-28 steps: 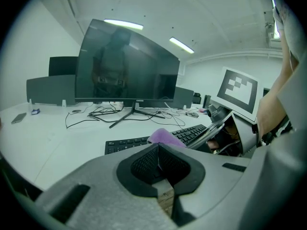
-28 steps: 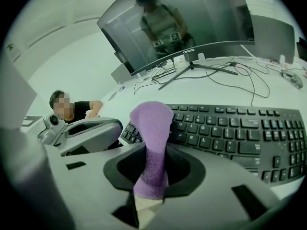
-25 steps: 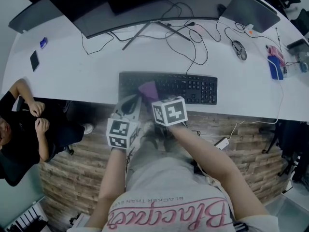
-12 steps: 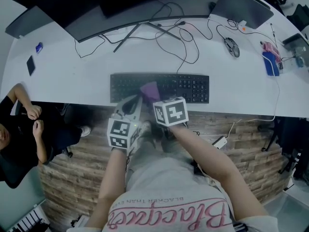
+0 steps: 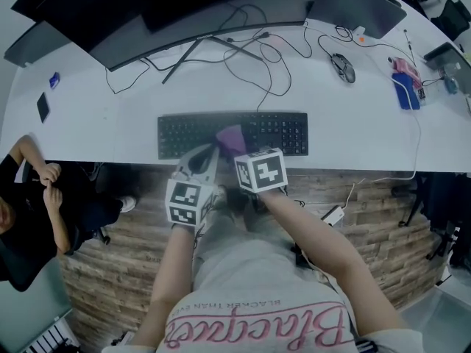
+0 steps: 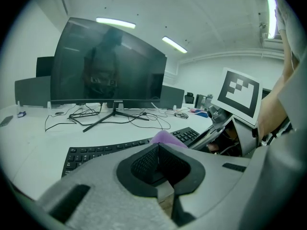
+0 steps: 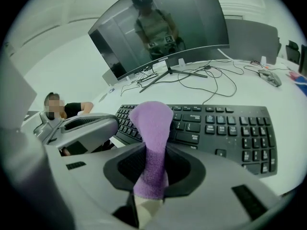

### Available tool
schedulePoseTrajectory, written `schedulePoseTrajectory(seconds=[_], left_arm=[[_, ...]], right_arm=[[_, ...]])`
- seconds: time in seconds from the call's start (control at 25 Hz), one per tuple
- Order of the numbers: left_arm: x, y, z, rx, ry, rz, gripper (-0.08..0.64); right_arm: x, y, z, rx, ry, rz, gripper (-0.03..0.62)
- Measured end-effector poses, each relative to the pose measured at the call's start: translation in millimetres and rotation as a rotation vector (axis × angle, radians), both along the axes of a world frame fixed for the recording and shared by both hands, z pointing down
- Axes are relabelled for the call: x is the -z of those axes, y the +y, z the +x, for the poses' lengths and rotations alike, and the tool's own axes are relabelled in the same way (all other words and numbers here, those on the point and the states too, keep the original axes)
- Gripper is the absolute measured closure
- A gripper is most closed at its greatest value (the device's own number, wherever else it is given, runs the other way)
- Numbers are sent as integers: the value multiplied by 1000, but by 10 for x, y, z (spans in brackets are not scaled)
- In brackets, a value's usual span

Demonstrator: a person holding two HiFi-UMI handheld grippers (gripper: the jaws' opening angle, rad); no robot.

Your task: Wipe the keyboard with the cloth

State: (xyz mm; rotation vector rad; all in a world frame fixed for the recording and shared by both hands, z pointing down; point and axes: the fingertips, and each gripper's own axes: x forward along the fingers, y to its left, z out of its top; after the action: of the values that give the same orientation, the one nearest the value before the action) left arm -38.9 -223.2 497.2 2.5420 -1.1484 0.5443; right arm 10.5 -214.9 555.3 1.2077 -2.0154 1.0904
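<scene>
On the white worktop (image 5: pixel 96 120) our right gripper (image 7: pixel 149 176) pinches the cloth (image 7: pixel 152 128) over the keyboard's (image 5: pixel 188 134) middle. Our left gripper (image 6: pixel 158 169) is closed on nothing. We judge wiping underway; next we sweep across the keys.

The keyboard (image 5: pixel 232 133) lay mid-frame, near the front edge of the desk (image 5: pixel 96 116); the cloth (image 5: pixel 230 137) hung over its middle; the monitor (image 5: pixel 96 20) stood behind, upper left; the mouse (image 5: pixel 341 67) lay upper right; a seated person (image 5: pixel 29 212) was at the left edge.

Cropped and covered
Cut at twelve o'clock: monitor (image 5: pixel 103 13); at nine: seated person (image 5: pixel 33 219); under cloth (image 5: pixel 230 136): middle keyboard (image 5: pixel 280 132) keys.
</scene>
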Motion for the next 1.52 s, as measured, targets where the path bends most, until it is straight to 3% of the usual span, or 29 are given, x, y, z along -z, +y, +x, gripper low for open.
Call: schedulePoseTrajectory(seconds=[1.52], left_arm=[[-238, 88, 1450, -117, -33, -81, 552]], right_arm=[[-17, 197, 1499, -132, 108, 9, 502]])
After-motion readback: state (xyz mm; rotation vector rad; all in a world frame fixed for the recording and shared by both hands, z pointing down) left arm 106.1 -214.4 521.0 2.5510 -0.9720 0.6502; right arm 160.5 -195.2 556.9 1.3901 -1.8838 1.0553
